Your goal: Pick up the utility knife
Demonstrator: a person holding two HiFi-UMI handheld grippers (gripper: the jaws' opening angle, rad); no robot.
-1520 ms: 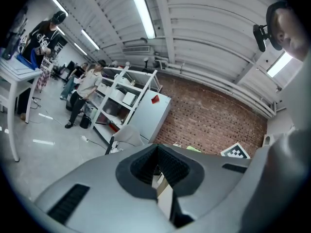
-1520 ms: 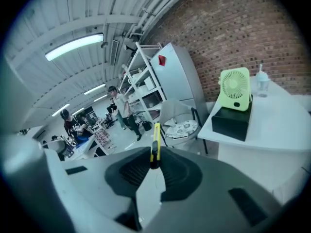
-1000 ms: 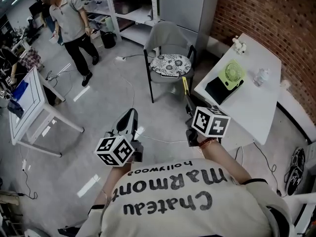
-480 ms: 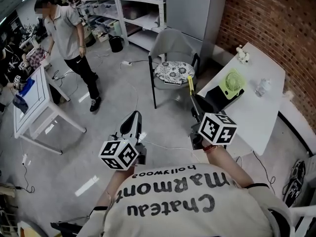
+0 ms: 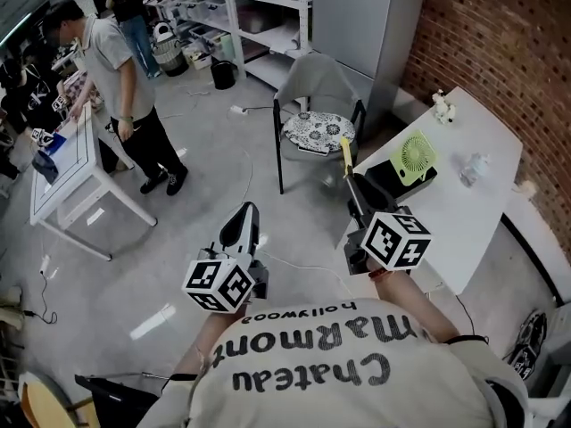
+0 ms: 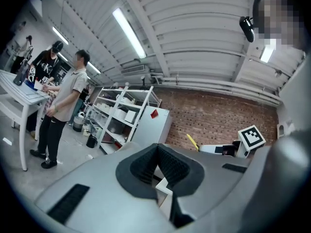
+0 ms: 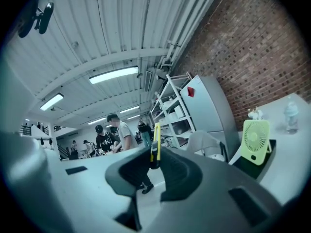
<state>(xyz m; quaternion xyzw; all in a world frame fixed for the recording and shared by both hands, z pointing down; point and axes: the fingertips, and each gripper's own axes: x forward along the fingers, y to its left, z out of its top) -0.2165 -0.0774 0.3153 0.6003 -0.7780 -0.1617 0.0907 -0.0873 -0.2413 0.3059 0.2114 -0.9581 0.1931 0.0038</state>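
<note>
The yellow utility knife [image 5: 344,155] sticks out of my right gripper [image 5: 353,188], which is shut on it and held in the air in front of the person, beside the white table [image 5: 473,221]. In the right gripper view the knife [image 7: 156,141] stands upright between the dark pads [image 7: 171,171] of the right gripper [image 7: 154,163]. My left gripper [image 5: 244,218] hangs to the left at about the same height. In the left gripper view the left gripper [image 6: 156,148] has its pads meeting at the tip with nothing between them.
On the white table stand a green fan [image 5: 417,154] on a black pad, a bottle [image 5: 472,164] and small figures. A grey chair [image 5: 319,96] with a patterned cushion stands ahead. A person [image 5: 116,87] stands by another white table [image 5: 62,172] at the left. Shelves and a brick wall lie beyond.
Both grippers have risen a little and moved forward, the knife still gripped in the right one. The person at the back left has walked to the left table.
</note>
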